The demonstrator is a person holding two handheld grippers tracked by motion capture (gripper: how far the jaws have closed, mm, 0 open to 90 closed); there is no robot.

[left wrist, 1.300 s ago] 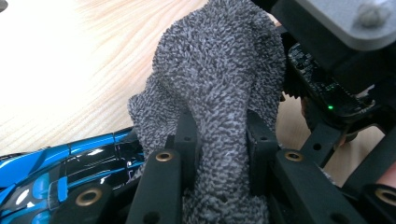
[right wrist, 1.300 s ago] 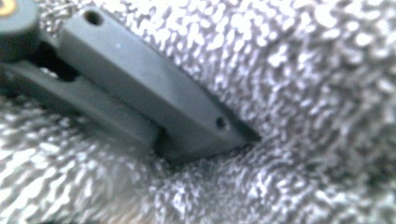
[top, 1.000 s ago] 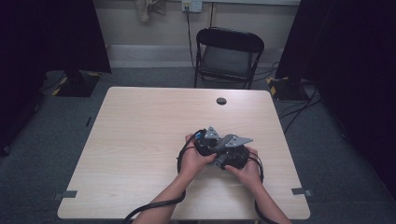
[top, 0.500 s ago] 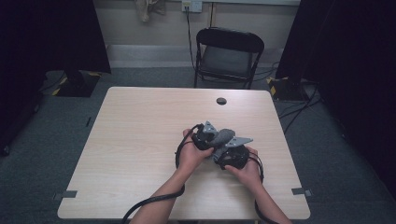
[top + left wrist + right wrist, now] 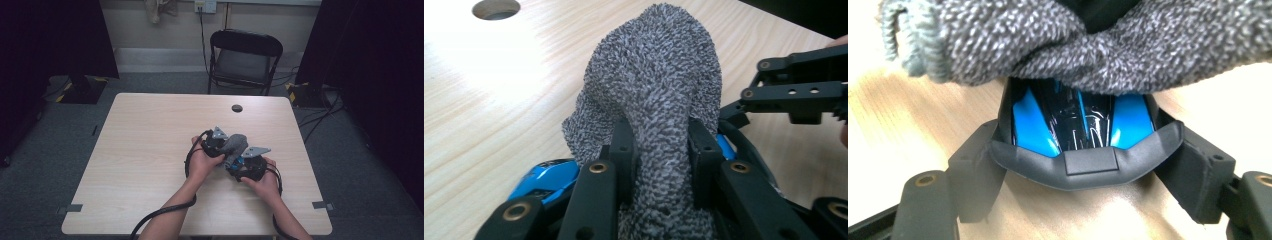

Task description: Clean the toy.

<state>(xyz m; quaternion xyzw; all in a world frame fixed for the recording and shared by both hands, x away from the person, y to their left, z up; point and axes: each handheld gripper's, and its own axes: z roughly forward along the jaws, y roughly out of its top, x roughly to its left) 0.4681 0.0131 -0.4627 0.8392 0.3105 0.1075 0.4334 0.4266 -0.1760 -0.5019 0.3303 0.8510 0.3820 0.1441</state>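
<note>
A grey knitted sock (image 5: 659, 75) lies draped over a glossy blue and black object (image 5: 1073, 125) with a grey rim. My left gripper (image 5: 661, 145) is shut on a fold of the sock, which bulges up past its jaws. My right gripper (image 5: 1085, 165) is shut on the blue and black object, one jaw on each side of it, and the sock (image 5: 1088, 45) hangs across the top. In the high view both hands meet over the right middle of the table, left gripper (image 5: 219, 142) and right gripper (image 5: 246, 164) close together with the sock (image 5: 234, 145) between them.
The light wooden table (image 5: 145, 145) has a round cable hole (image 5: 237, 108) near its far edge. A black folding chair (image 5: 244, 55) stands behind the table. Cables trail from both grippers off the near edge. Dark curtains stand at both sides.
My left hand has shifted slightly away from the right one, and more of the sock shows between the grippers. The right hand has stayed in place.
</note>
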